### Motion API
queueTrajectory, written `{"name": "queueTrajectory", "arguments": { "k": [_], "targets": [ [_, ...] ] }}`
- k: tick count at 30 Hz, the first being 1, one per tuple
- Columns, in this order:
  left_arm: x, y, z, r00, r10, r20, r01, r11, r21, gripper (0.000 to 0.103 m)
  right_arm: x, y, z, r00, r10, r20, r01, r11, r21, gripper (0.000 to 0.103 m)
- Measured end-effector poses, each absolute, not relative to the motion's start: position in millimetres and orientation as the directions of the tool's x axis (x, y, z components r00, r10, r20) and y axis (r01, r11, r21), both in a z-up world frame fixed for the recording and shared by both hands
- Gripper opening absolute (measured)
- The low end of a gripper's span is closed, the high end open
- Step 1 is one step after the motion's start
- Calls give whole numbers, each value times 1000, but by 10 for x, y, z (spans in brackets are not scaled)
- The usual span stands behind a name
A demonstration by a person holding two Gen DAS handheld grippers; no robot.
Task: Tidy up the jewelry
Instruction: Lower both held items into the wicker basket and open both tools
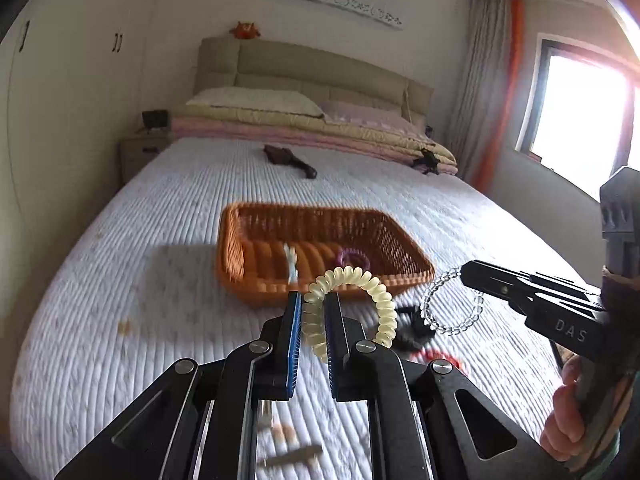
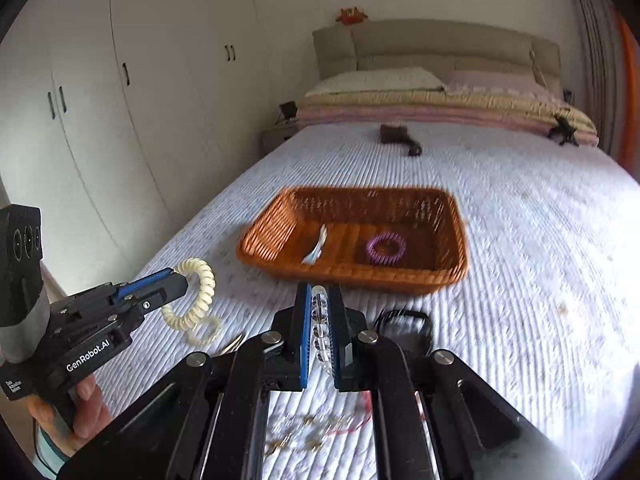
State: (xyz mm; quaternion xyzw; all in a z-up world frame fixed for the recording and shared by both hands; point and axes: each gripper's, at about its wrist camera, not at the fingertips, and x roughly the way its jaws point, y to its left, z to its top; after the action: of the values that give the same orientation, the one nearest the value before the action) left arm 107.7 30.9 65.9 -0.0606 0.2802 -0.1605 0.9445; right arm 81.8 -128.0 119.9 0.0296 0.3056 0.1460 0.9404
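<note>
An orange wicker basket sits on the white quilted bed. It holds a purple spiral hair tie and a small white clip. My left gripper is shut on a cream spiral hair tie, held above the bed just in front of the basket. My right gripper is shut on a clear bead bracelet, also lifted in front of the basket.
A black item and a red cord lie on the bed below the grippers, with small gold pieces and another cream ring. A dark brush lies near the pillows.
</note>
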Motion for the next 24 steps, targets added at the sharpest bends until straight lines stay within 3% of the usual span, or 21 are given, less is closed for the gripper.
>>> {"name": "queueTrajectory", "arguments": {
  "k": [6, 13, 24],
  "targets": [
    [1756, 74, 765, 786, -341, -515, 278, 940, -198, 11, 1447, -1369, 1265, 788, 254, -561, -210, 967, 144, 9],
    [2620, -262, 399, 707, -330, -626, 264, 944, -199, 11, 2375, -1421, 881, 741, 194, -643, -139, 981, 135, 9],
    [2968, -525, -125, 641, -262, -721, 248, 960, -129, 11, 2798, -1531, 333, 686, 154, -711, -94, 988, 123, 9]
  ]
}}
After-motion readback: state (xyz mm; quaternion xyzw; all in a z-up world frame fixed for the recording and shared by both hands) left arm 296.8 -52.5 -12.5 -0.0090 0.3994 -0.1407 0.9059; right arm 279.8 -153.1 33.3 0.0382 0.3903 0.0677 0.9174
